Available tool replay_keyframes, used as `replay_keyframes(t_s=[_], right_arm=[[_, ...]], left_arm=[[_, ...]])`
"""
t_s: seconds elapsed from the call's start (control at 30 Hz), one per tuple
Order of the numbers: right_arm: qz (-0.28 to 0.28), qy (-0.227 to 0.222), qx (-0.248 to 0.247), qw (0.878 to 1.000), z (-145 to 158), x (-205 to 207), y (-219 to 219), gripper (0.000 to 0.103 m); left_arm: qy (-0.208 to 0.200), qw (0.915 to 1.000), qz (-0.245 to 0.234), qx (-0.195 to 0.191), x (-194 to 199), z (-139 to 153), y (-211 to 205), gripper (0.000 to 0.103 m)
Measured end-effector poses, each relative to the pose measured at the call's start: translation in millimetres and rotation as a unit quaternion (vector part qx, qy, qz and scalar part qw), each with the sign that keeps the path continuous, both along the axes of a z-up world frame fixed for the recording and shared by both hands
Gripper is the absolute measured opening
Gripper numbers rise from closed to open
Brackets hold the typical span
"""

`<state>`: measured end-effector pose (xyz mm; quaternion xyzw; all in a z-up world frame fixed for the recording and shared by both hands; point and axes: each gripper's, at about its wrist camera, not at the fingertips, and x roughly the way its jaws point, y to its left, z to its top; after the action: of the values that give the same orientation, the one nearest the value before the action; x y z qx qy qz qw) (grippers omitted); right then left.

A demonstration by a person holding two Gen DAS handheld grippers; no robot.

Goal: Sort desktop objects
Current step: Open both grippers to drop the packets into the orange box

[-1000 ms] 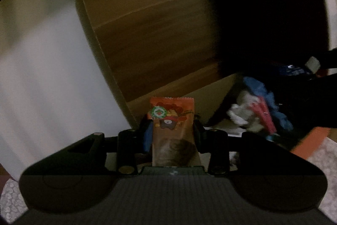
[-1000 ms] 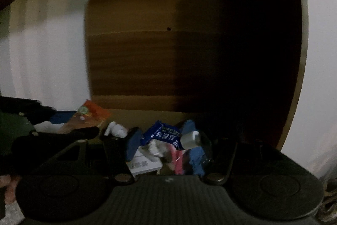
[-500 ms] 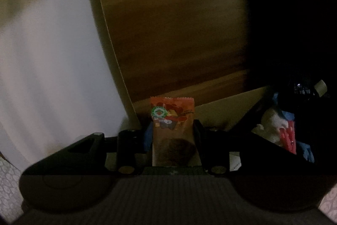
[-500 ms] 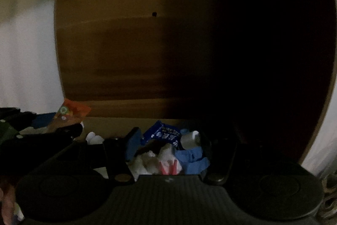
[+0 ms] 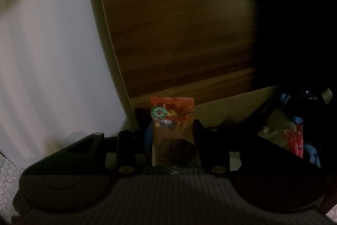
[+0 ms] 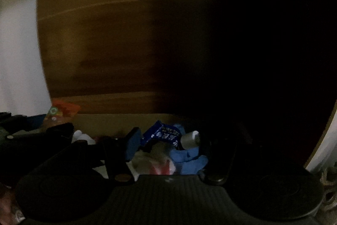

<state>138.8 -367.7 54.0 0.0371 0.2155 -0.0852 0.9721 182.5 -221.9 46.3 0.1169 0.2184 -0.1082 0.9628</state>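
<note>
Orange foil snack packet point(image 5: 172, 119) with a green round sticker stands upright, long axis along the fingers, pinched in the left gripper point(image 5: 172, 130), just left of the tan cardboard box point(image 5: 227, 107) of mixed clutter. Right gripper point(image 6: 166, 147) hovers spread and empty over that box, so the left is nearer.

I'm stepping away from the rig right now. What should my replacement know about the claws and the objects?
Left claw: shut on the orange snack packet, upright between its fingers, in front of the cardboard box.
Right claw: open, nothing held, above the box's pile: blue packet, blue glove, small bottle.
Done: packet picked up.
Left: release it where it belongs; what else needs sorting is too dark to tell.
</note>
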Motion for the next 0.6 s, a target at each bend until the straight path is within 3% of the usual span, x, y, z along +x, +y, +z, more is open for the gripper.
replay_keyframes(t_s=[0.3,0.4,0.47,0.53,0.6], right_arm=[[0.001,0.004,0.001,1.0,-3,5,-1,0.06],[0.01,0.01,-0.004,1.0,-3,2,-1,0.061],[0.012,0.013,-0.01,1.0,-3,3,1,0.063],[0.011,0.013,-0.013,1.0,-3,1,1,0.071],[0.011,0.011,-0.014,1.0,-3,-1,1,0.074]], left_arm=[[0.001,1.0,-0.01,-0.001,5,-1,-4,0.041],[-0.009,0.9999,-0.007,0.002,2,-1,-5,0.05],[-0.014,0.9999,0.001,0.003,1,0,-5,0.067],[-0.024,0.9997,0.007,0.006,-1,1,-5,0.082],[-0.03,0.9995,0.002,0.008,-5,2,-3,0.085]])
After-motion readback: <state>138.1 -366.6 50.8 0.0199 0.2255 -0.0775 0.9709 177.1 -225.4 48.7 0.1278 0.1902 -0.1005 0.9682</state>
